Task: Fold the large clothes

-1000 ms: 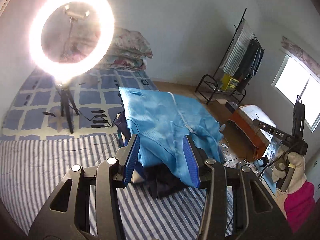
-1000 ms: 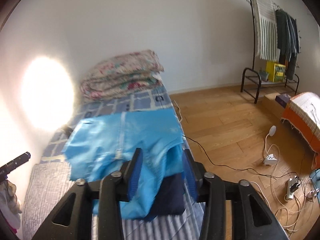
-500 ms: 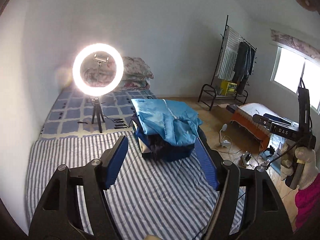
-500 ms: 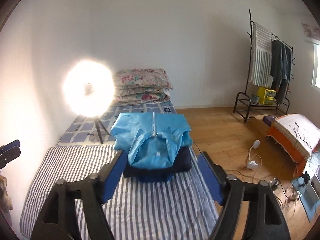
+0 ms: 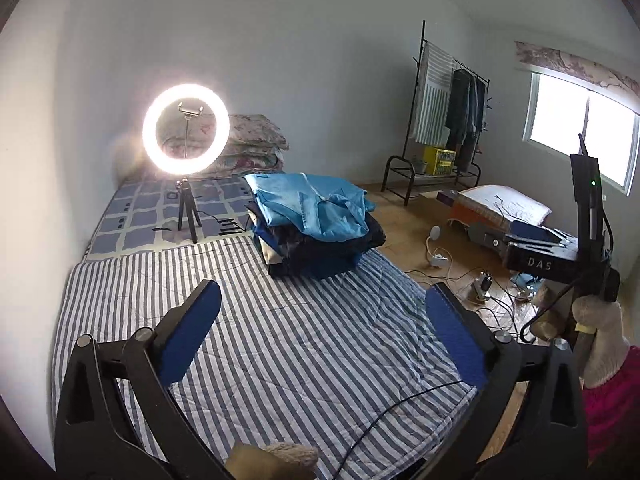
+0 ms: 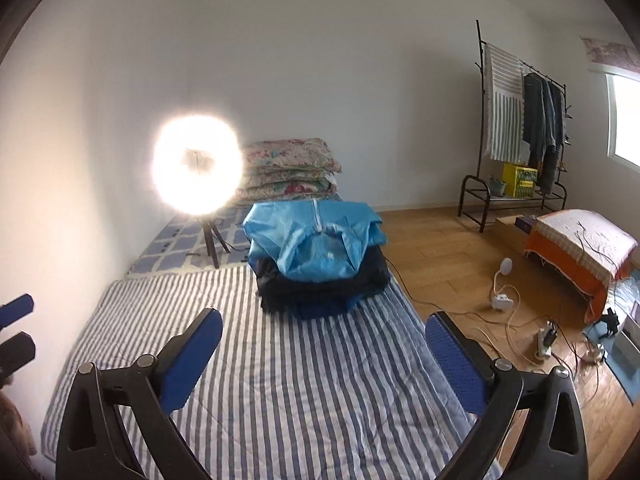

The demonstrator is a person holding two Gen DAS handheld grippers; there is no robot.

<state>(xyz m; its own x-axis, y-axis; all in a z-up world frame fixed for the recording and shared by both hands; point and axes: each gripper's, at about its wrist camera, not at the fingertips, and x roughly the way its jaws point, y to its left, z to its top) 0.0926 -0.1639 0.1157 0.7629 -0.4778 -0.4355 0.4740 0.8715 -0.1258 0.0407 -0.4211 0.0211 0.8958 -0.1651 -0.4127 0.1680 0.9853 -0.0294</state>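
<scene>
clothes pile (image 5: 316, 228) on mattress (image 5: 280, 344) | ring light (image 5: 186, 128) left | rack (image 5: 444, 120) right

White letters "DAS" stand on the black body of the right gripper (image 5: 538, 263).

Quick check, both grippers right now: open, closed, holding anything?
Left gripper: open, jaws just opened wide, nothing between them.
Right gripper: open, jaws just opened wide, nothing between them.

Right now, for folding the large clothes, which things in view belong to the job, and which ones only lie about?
For the job:
- light blue garment, folded, on top
- pile of dark clothes under it
- striped mattress
- left gripper and right gripper, both open, holding nothing

Just lying about:
- ring light
- flowered quilts
- clothes rack
- cables on the floor
</scene>
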